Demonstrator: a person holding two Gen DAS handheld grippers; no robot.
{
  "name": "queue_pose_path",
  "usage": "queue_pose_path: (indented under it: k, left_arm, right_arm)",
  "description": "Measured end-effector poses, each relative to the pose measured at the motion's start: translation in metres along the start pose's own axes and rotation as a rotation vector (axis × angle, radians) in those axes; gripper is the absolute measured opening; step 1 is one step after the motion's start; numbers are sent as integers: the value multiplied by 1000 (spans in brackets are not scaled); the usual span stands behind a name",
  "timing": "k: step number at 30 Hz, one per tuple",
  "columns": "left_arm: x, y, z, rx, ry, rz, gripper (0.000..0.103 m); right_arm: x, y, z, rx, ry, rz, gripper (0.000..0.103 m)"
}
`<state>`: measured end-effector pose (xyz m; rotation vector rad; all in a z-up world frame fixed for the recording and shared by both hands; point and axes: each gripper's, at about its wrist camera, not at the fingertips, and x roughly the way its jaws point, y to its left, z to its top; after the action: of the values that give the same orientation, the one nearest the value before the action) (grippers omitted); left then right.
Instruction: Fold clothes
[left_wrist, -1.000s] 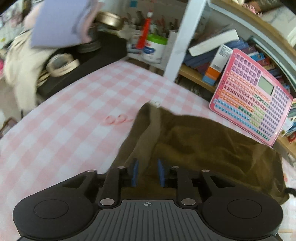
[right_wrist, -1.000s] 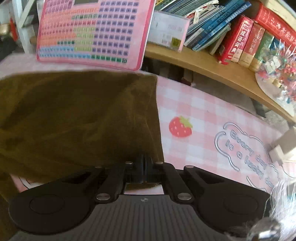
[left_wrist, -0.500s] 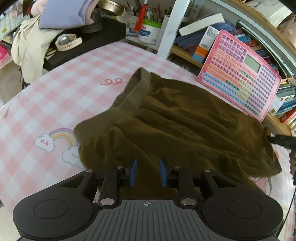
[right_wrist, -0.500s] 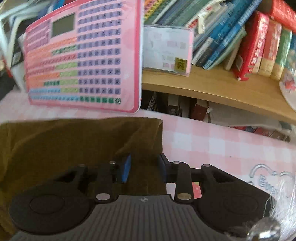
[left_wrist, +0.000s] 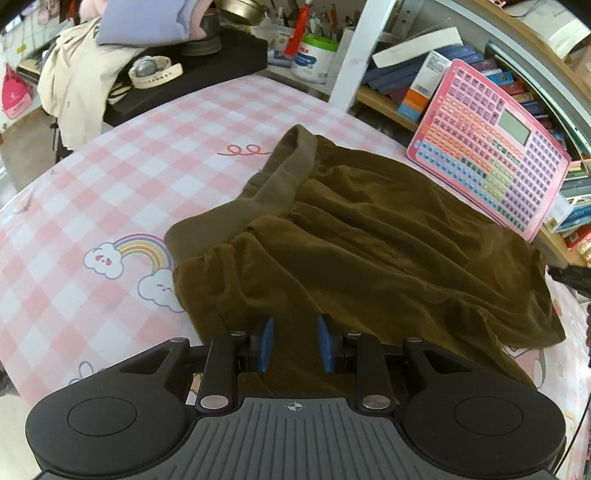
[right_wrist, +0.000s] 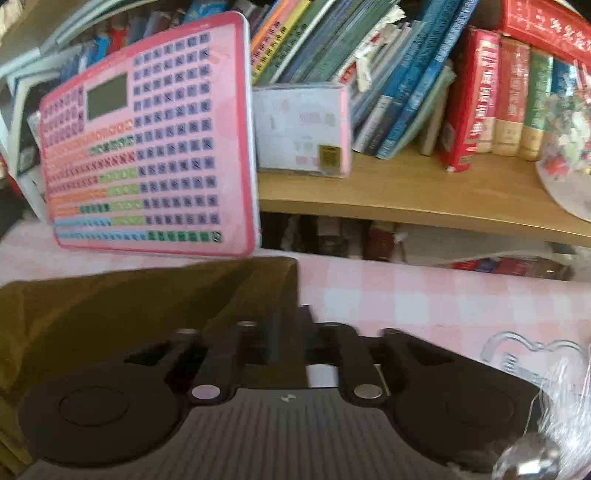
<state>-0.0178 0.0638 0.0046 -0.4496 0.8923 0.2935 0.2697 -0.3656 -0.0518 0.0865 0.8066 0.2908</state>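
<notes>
A brown velvet skirt (left_wrist: 369, 240) lies spread on the pink checked tablecloth (left_wrist: 110, 177), its waistband (left_wrist: 280, 177) toward the far left. My left gripper (left_wrist: 295, 341) is at the skirt's near edge. Its blue pads (left_wrist: 266, 343) stand a little apart with the fabric filling the gap, and it holds the cloth. The right wrist view is blurred. There the skirt's far corner (right_wrist: 129, 295) reaches up to my right gripper (right_wrist: 291, 314), whose jaws are opening, with the cloth edge loose between them.
A pink toy keyboard tablet (left_wrist: 491, 147) leans against the wooden bookshelf (right_wrist: 406, 199) just behind the skirt. Books (right_wrist: 480, 92) fill the shelf. A black stand (left_wrist: 192, 70) with clothes, a watch and jars sits beyond the table's far left corner.
The skirt came down and now lies spread on the table. My right gripper, shut on its corner a second ago, has parted its fingers. Both grippers drew back toward the near side.
</notes>
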Motion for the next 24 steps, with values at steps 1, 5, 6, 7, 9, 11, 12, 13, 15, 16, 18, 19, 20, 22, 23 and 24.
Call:
queue_pose_path:
  k: [1, 5, 6, 7, 9, 11, 12, 13, 15, 16, 18, 19, 20, 22, 23, 24]
  left_arm:
    - [0, -1, 0, 3, 3, -1, 27]
    - [-3, -3, -1, 10, 11, -10, 27]
    - [-3, -2, -2, 7, 15, -13, 27]
    - [-3, 0, -4, 1, 19, -11, 27]
    - [-3, 3, -7, -13, 27, -4, 27]
    - [-3, 7, -9, -30, 33, 6, 27]
    - [-2, 9, -11, -38, 36, 10, 27]
    - [-2, 9, -11, -41, 37, 10, 27]
    - [-2, 8, -11, -39, 37, 8, 27]
    - [-1, 7, -11, -36, 37, 5, 27]
    - [0, 3, -11, -29, 39, -4, 27]
    - [1, 1, -12, -25, 40, -9, 27]
    - [1, -1, -12, -20, 42, -14, 27]
    - [2, -4, -13, -15, 47, -18, 27]
    - [3, -5, -13, -13, 49, -20, 27]
    - [4, -6, -12, -12, 50, -20, 27]
  right_arm:
    - [3, 1, 1, 14, 2, 27, 36]
    - [19, 8, 6, 32, 17, 51, 37]
    - [22, 8, 7, 34, 17, 56, 36]
    - [25, 9, 8, 35, 17, 60, 36]
    - [27, 9, 9, 39, 13, 74, 36]
    - [23, 7, 10, 51, 0, 108, 36]
    - [19, 5, 10, 69, -7, 143, 36]
    - [17, 2, 10, 88, -3, 172, 35]
    - [16, -4, 8, 119, 26, 221, 34]
    - [16, -6, 6, 130, 44, 234, 32]
    - [17, -11, 3, 146, 70, 243, 30]
    - [16, -13, 1, 152, 78, 240, 27]
    - [15, -15, 0, 153, 85, 234, 24]
    - [12, -15, -2, 144, 81, 224, 7]
    - [9, -15, -1, 138, 70, 223, 5]
    - [6, -15, 0, 132, 59, 222, 5]
